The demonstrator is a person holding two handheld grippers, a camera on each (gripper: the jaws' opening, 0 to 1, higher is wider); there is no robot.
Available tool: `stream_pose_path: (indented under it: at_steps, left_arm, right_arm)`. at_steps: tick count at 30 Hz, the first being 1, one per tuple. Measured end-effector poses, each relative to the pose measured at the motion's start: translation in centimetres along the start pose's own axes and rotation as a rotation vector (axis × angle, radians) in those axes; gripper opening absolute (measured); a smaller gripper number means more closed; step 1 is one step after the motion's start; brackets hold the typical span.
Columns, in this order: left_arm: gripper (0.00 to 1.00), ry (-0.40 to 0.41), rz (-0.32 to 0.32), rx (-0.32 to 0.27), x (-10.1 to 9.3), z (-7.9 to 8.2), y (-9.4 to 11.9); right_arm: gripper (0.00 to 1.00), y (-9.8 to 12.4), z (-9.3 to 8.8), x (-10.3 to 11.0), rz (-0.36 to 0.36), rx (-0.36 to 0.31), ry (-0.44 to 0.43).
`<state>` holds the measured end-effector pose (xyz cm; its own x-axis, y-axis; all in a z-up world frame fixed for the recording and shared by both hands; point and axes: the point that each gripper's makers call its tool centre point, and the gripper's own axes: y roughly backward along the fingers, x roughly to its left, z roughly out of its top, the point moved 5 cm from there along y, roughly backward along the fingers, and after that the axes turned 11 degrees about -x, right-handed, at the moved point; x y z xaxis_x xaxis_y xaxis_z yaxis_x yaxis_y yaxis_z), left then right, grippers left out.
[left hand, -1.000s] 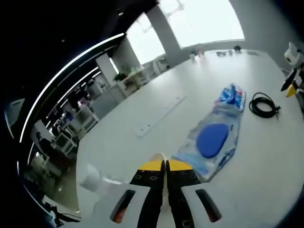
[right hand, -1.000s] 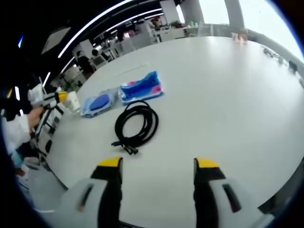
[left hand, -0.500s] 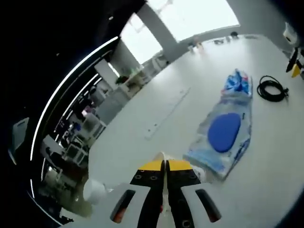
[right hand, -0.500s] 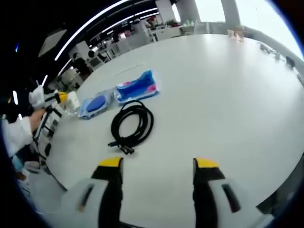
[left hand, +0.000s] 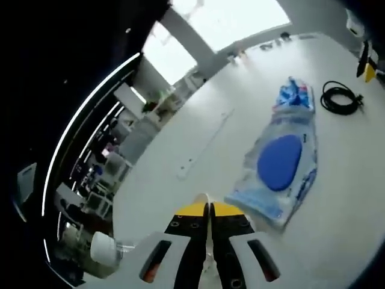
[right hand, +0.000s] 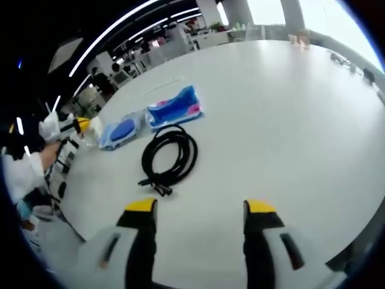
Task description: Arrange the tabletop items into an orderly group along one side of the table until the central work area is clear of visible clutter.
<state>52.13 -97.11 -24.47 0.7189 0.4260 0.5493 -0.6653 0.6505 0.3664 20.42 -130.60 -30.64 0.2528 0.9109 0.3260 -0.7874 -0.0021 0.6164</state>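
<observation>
A wide white table [right hand: 289,108] fills an open office, with windows bright at the far end and strip lights overhead.

In the right gripper view, the right gripper [right hand: 201,211] hangs above the near table edge with its yellow-tipped jaws spread wide and nothing between them. Just ahead lies a black cable [right hand: 168,156], coiled into a loop with its plug ends trailing toward the gripper. Beyond the coil sit two flat packets side by side — a clear pouch [right hand: 122,131] with a blue oval inside, and a blue-and-pink pack [right hand: 175,108] just beside it, their long axes running in one line across the table toward the left.

In the left gripper view, the left gripper [left hand: 209,209] has its jaws pressed together; a small pale thing shows at the tips, but I cannot tell whether it is held. The pouch lies just ahead to the right, long axis pointing away toward the pack and, farther right, the cable. A white-capped bottle [left hand: 108,248] shows at the lower left.
</observation>
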Motion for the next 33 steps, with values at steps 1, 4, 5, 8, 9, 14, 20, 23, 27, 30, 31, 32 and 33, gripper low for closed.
stream_pose_path:
  at_steps: [1, 4, 5, 8, 9, 14, 20, 23, 27, 30, 31, 32, 33]
  left_arm:
    - [0.00, -0.008, -0.002, 0.000, 0.0, 0.0, 0.0]
    - [0.00, -0.003, -0.014, -0.004, -0.5, 0.2, 0.2]
    - [0.00, 0.006, -0.015, -0.005, -0.6, 0.1, 0.3]
    - [0.00, 0.086, -0.015, -0.005, -1.1, -0.2, 0.6]
    - [0.00, 0.078, -0.014, -0.001, -1.1, -0.3, 0.7]
    - [0.00, 0.108, -0.030, 0.005, -1.7, -0.5, 1.2]
    - [0.00, 0.212, -0.043, 0.009, -2.1, -1.0, 1.7]
    - [0.00, 0.220, -0.070, 0.010, -2.4, -1.0, 1.8]
    - [0.00, 0.235, -0.070, 0.024, -2.1, -1.0, 1.8]
    - [0.00, 0.273, -0.064, 0.023, -2.0, -1.1, 2.0]
    - [0.00, 0.273, -0.064, 0.024, -2.1, -1.1, 2.0]
    - [0.00, 0.277, -0.073, 0.023, -2.2, -1.0, 2.0]
    - [0.00, 0.288, -0.077, 0.022, -2.2, -1.0, 2.0]
  right_arm:
    - [0.56, 0.0, 0.1, 0.0, 0.000, -0.001, 0.001]
    - [0.56, -0.3, 0.1, 0.1, 0.003, 0.002, 0.004]
    - [0.56, -0.3, 0.1, 0.2, 0.004, 0.002, 0.003]
    - [0.55, -0.4, 0.0, 0.3, 0.011, -0.002, -0.020]
    - [0.55, -0.4, 0.0, 0.3, 0.012, -0.003, -0.022]
    - [0.55, -0.3, -0.1, 0.3, 0.015, -0.004, -0.020]
    - [0.55, 0.0, -0.3, -0.1, 0.009, -0.016, -0.074]
    - [0.55, 0.1, -0.4, -0.2, 0.010, -0.015, -0.070]
    - [0.55, 0.1, -0.4, -0.1, 0.010, -0.023, -0.104]
    - [0.55, 0.1, -0.5, 0.0, 0.014, -0.021, -0.098]
    - [0.55, 0.1, -0.4, 0.1, 0.016, -0.022, -0.098]
    - [0.55, 0.1, -0.5, 0.1, 0.018, -0.022, -0.099]
    - [0.55, 0.1, -0.5, 0.1, 0.018, -0.021, -0.100]
